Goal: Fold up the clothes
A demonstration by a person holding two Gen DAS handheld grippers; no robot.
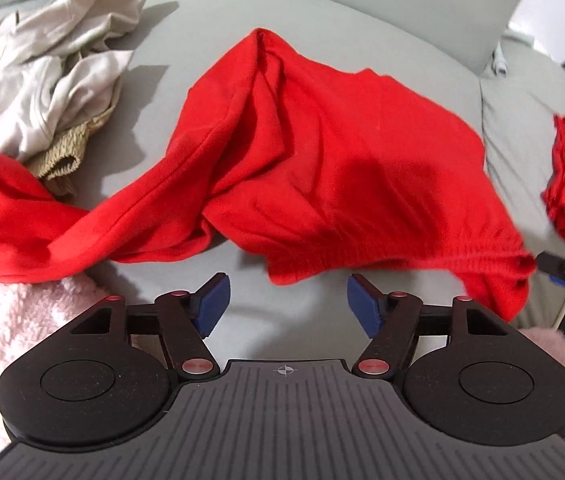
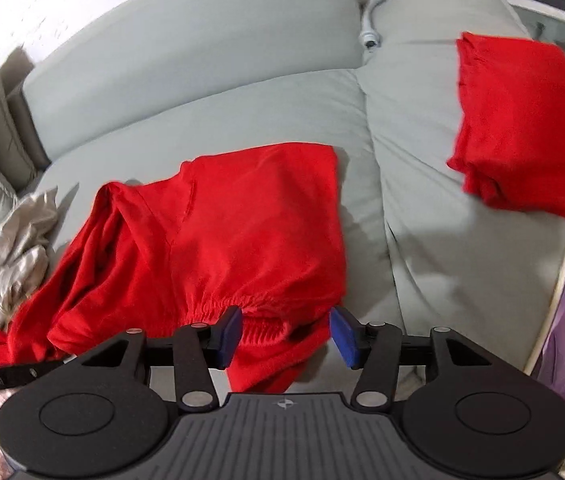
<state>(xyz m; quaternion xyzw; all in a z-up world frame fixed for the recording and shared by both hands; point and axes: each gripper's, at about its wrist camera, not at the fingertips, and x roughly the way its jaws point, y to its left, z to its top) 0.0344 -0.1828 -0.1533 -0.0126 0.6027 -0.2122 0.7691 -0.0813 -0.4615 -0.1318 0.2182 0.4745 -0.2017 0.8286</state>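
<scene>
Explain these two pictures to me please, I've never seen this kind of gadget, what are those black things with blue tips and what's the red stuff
Each picture comes from a camera on a hand-held gripper, looking along its two blue-tipped fingers. One shows the left gripper, open over bare sofa. The other shows the right gripper, open, with the waistband of the red shorts between its tips, not pinched. The shorts lie rumpled on the grey sofa. Further right sits a folded red garment; to the left, a heap of pale clothes. Nothing is held.
</scene>
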